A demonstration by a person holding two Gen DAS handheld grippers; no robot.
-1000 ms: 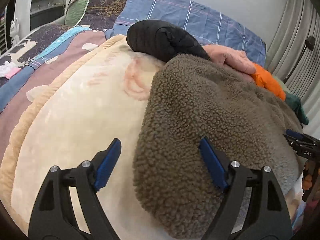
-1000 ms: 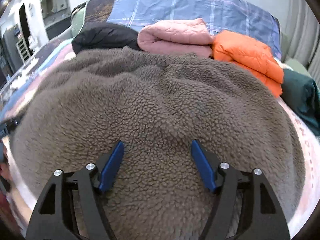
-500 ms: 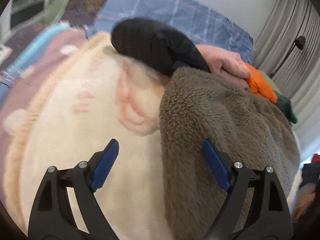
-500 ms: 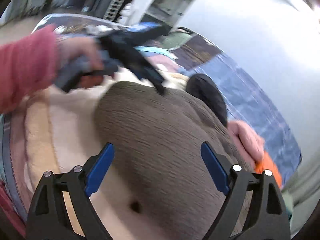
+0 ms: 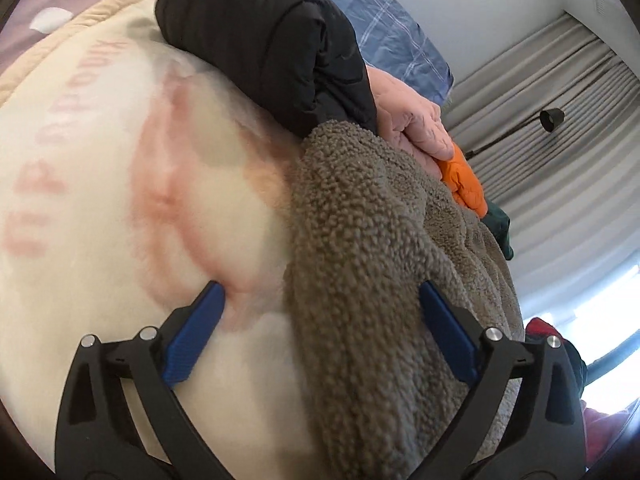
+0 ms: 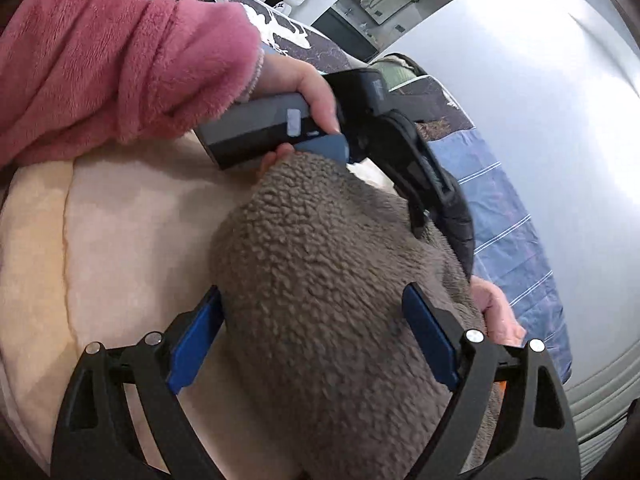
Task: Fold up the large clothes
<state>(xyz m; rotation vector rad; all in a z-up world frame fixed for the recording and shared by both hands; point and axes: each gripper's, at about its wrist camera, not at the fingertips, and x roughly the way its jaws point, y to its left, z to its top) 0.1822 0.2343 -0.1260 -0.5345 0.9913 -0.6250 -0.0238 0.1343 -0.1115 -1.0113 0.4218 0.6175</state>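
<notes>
A grey-brown sherpa fleece garment [image 5: 380, 260] lies folded on a cream blanket [image 5: 100, 180] on the bed. My left gripper [image 5: 320, 332] is open, its fingers straddling the fleece's left edge, close above it. My right gripper [image 6: 316, 340] is open over the fleece [image 6: 320, 280] from the other side, with the fleece between its fingers. In the right wrist view the left gripper's body [image 6: 372, 120], held by a hand in a pink sleeve [image 6: 100, 60], sits at the fleece's far end.
A folded black jacket [image 5: 260, 32], a pink one [image 5: 412, 116], an orange one [image 5: 464, 180] and a dark green one [image 5: 500, 224] lie in a row behind the fleece. A blue plaid cover [image 5: 392, 28] lies beyond; grey curtains [image 5: 560, 100] hang at right.
Both grippers have swung round and moved closer to the fleece. The right wrist view turned left, so the left hand and gripper now show in it. Both stayed open.
</notes>
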